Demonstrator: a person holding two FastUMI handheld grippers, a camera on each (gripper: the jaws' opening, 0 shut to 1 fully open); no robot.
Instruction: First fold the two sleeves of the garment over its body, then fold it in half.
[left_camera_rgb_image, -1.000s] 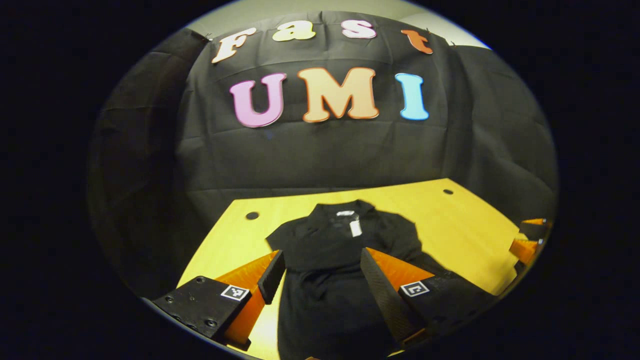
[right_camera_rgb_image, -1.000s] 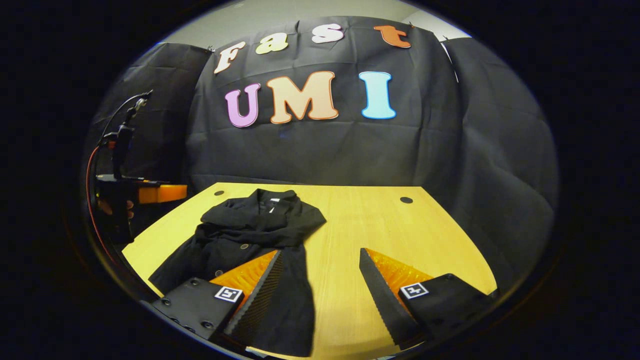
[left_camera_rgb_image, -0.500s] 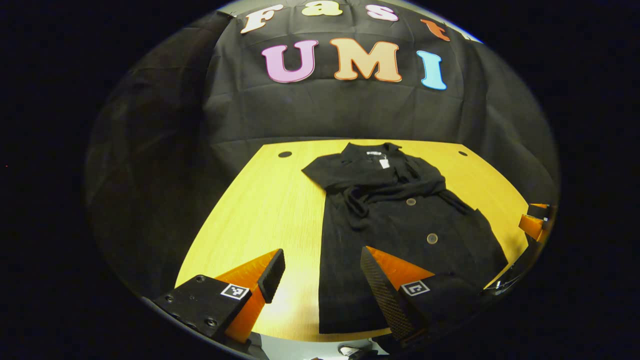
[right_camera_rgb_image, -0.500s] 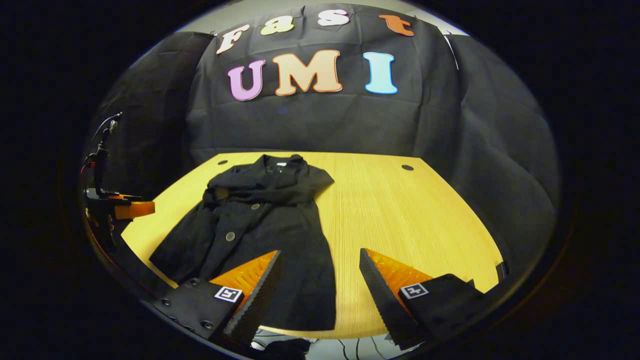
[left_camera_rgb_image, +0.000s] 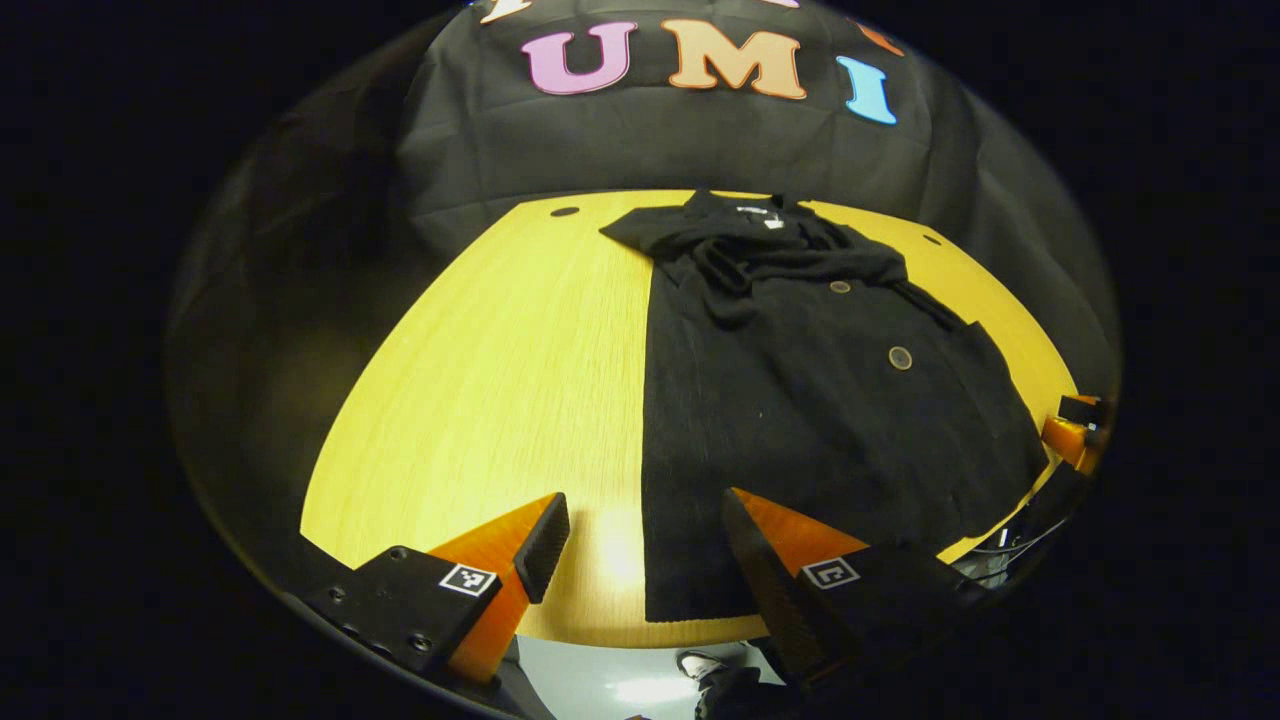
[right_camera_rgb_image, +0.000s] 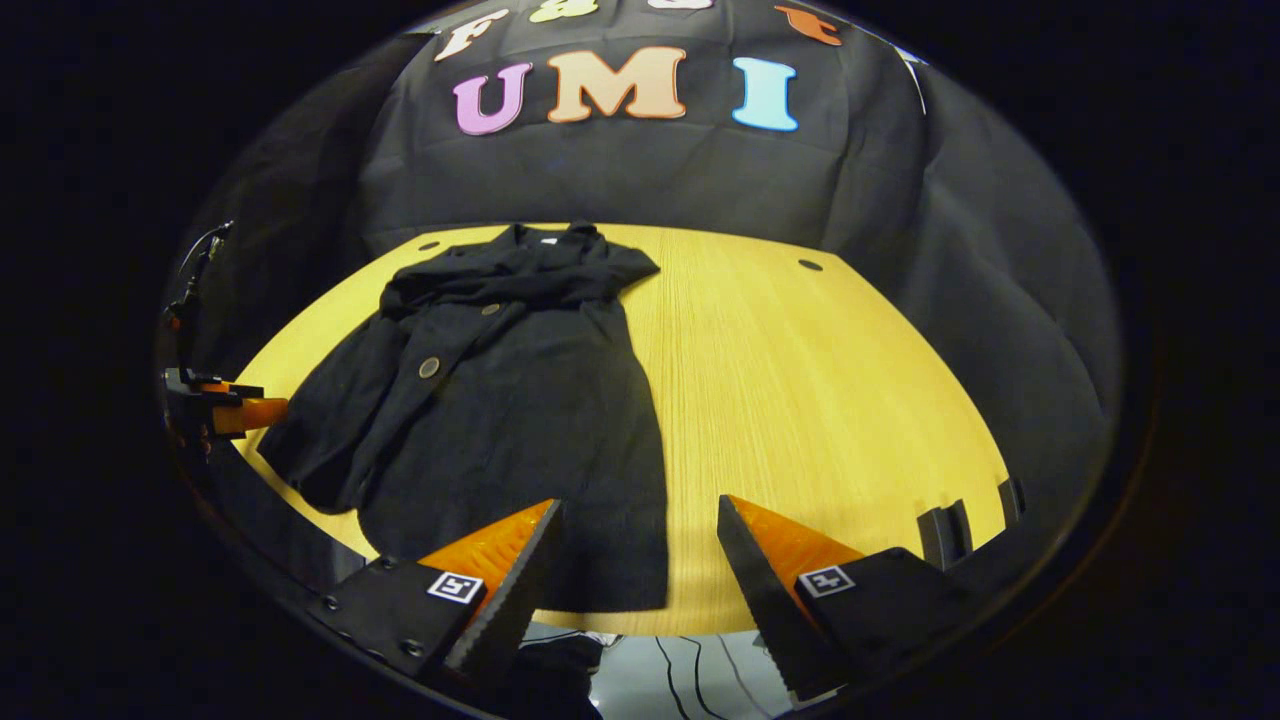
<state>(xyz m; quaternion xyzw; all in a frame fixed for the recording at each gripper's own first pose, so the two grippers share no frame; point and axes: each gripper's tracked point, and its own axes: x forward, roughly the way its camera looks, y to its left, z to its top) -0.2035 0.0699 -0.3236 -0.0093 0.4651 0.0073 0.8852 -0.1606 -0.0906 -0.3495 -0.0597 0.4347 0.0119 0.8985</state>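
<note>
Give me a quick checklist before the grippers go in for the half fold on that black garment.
1. Sleeves folded over the body: they look bunched across the chest of the garment; how neatly, cannot tell.
2. Left gripper free: ok, jaws open, nothing between them.
3. Right gripper free: ok, jaws open, nothing held.
4. Garment fully on the table: ok, near hem lies just inside the front edge.
5. Hem flat for grasping: ok along the straight edge; the flared side flap looks rumpled, not ok.
6. Grippers at the hem: not ok, both hang above it.
</note>
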